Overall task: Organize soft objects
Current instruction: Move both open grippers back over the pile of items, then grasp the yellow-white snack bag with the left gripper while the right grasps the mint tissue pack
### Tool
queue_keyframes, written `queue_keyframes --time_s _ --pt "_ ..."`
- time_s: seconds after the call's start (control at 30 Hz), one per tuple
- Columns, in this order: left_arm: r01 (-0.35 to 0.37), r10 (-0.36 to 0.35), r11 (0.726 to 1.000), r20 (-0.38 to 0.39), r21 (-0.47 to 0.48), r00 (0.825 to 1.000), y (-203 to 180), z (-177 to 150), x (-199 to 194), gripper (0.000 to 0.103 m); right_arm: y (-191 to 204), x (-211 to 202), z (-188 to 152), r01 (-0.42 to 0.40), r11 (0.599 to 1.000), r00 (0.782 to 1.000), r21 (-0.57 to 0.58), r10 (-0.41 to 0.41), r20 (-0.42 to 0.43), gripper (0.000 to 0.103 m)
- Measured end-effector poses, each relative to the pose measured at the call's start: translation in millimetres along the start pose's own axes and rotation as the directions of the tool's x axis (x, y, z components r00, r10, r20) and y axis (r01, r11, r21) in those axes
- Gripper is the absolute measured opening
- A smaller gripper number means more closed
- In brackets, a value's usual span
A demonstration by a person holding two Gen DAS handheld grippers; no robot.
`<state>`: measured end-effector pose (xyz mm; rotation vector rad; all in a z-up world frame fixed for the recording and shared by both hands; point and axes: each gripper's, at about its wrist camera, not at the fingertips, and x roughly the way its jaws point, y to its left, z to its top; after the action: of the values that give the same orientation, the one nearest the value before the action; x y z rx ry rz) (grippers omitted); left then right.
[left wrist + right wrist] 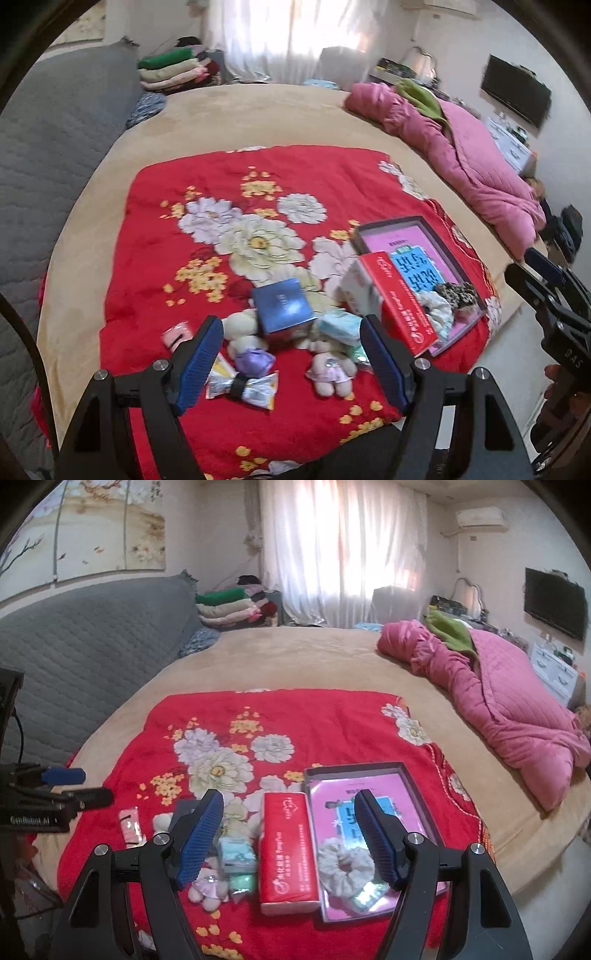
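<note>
On a red floral blanket (pixel 221 177) lie small soft things: a plush bear in a pink dress (pixel 330 371), a second pale plush (pixel 240 325), a shiny bow (pixel 243 386), tissue packs (pixel 340 326), a pink packet (pixel 177 332). A blue box (pixel 284 304) and a red tissue box (pixel 399 299) stand by a shallow grey tray (pixel 417 221) holding a white scrunchie (pixel 341 867) and a leopard one (pixel 458 291). My left gripper (pixel 291 343) is open above the plush pile. My right gripper (pixel 290 821) is open over the red tissue box (pixel 286 849) and tray (pixel 354 768).
The blanket lies on a tan bed (pixel 258 114). A pink quilt (pixel 472 158) is bunched along the right side. A grey padded headboard (pixel 48 147) stands at the left. Folded clothes (pixel 173 70) are stacked at the back.
</note>
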<state>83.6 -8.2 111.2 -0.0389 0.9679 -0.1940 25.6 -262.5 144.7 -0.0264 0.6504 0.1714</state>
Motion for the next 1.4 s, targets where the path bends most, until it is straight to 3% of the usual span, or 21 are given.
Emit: queue_keyframes --time_s 0.63,1.0,1.2,1.4 --pt "-0.07 0.062 0.986 -0.057 -0.15 0.996 86.2 -23.6 10.9 0.076 40.4 29.8 -7.1 -0.053 0.995 0.997 -0.089 0.048 -0.057 0.075" --pt "-0.09 0.059 0.974 -0.151 -0.208 0.987 111.2 -51.2 42.9 0.076 47.8 54.9 -19.4 -0.069 0.991 0.992 -0.111 0.056 -0.117 0.075" --pt "-0.08 0.013 0.952 -0.225 -0.295 0.974 113.8 -77.8 72.5 0.076 50.3 73.2 -30.5 -0.072 0.989 0.986 -0.131 0.051 -0.161 0.075" --pt "-0.034 -0.094 0.917 -0.298 -0.398 0.95 108.2 -102.3 111.3 0.076 53.8 88.8 -42.6 -0.077 0.984 0.98 -0.158 0.045 -0.195 0.075"
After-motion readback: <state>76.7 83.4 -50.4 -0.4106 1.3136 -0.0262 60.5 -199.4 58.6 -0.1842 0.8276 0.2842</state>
